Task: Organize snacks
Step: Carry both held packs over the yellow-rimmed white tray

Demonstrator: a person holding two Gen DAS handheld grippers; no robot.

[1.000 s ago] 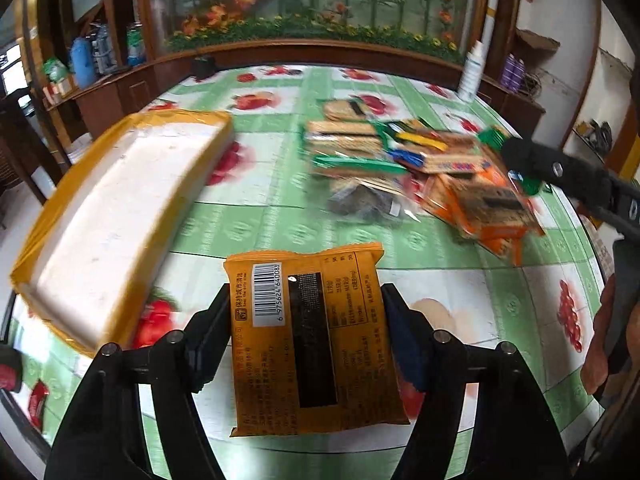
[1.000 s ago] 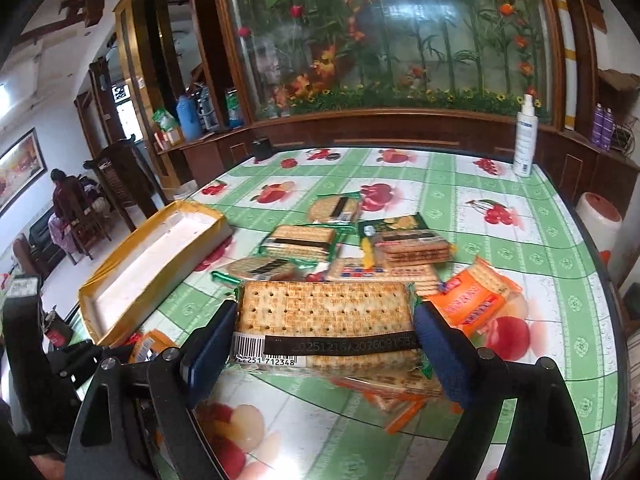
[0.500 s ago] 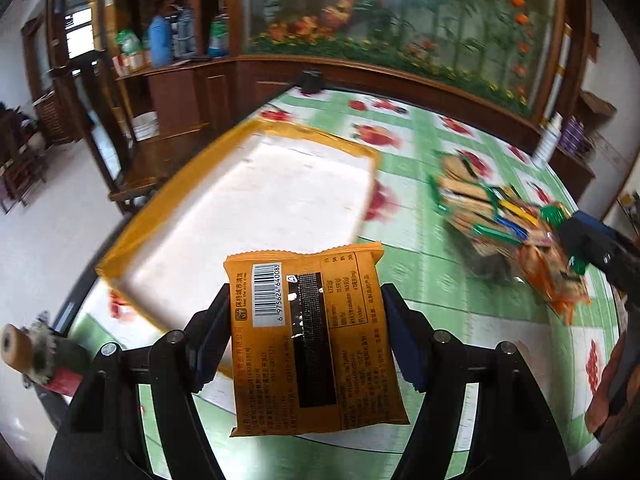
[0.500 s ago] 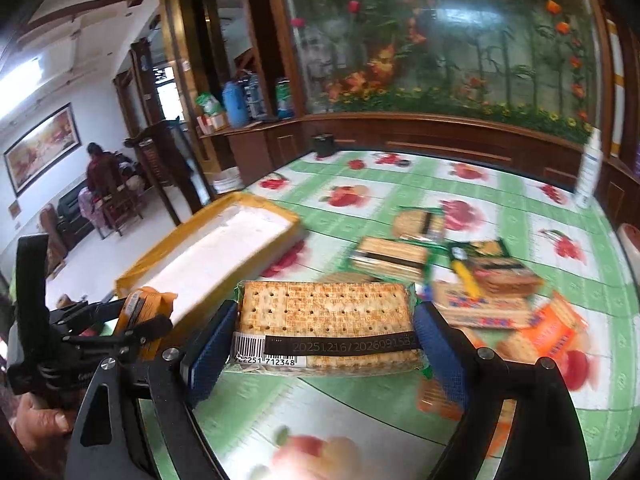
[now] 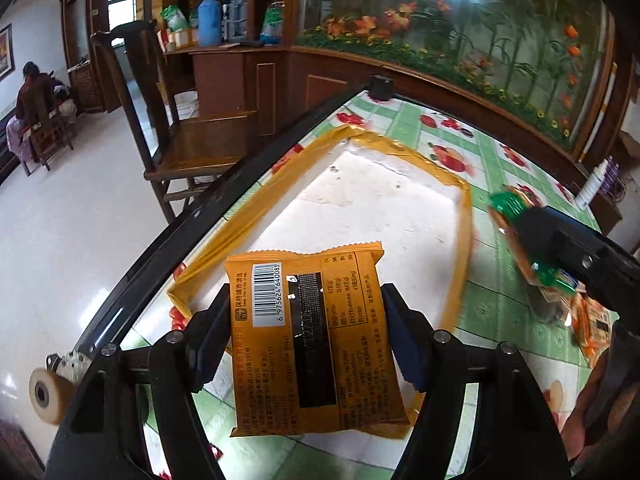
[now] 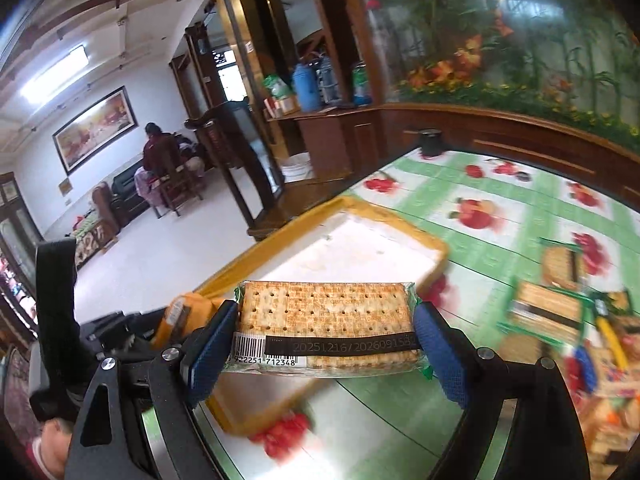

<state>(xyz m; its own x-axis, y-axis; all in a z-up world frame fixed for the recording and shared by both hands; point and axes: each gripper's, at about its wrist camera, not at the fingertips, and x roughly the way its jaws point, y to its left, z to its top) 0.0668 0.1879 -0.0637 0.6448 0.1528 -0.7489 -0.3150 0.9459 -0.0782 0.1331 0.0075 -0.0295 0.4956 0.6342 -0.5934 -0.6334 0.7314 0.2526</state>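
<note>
My left gripper [image 5: 306,336] is shut on an orange snack packet [image 5: 312,344], barcode side up, held above the near corner of a shallow white tray with yellow walls [image 5: 462,240]. My right gripper [image 6: 324,332] is shut on a clear pack of square crackers [image 6: 326,320] and hangs over the near end of the same tray [image 6: 432,246]. In the left wrist view the right gripper [image 5: 532,248] shows at the right with its green-edged pack. In the right wrist view the left gripper [image 6: 160,332] shows at the lower left with the orange packet [image 6: 180,312].
Several loose snack packs [image 6: 560,308] lie in a pile on the fruit-print tablecloth [image 6: 500,208] right of the tray. The table's dark edge [image 5: 224,192] runs along the tray's left side, with a wooden chair [image 5: 188,144] beyond it. A person [image 6: 156,152] sits far off.
Both grippers have swung left from the snack pile to the tray, each keeping its pack. The tray now lies under and ahead of them, and the pile has slid to the right.
</note>
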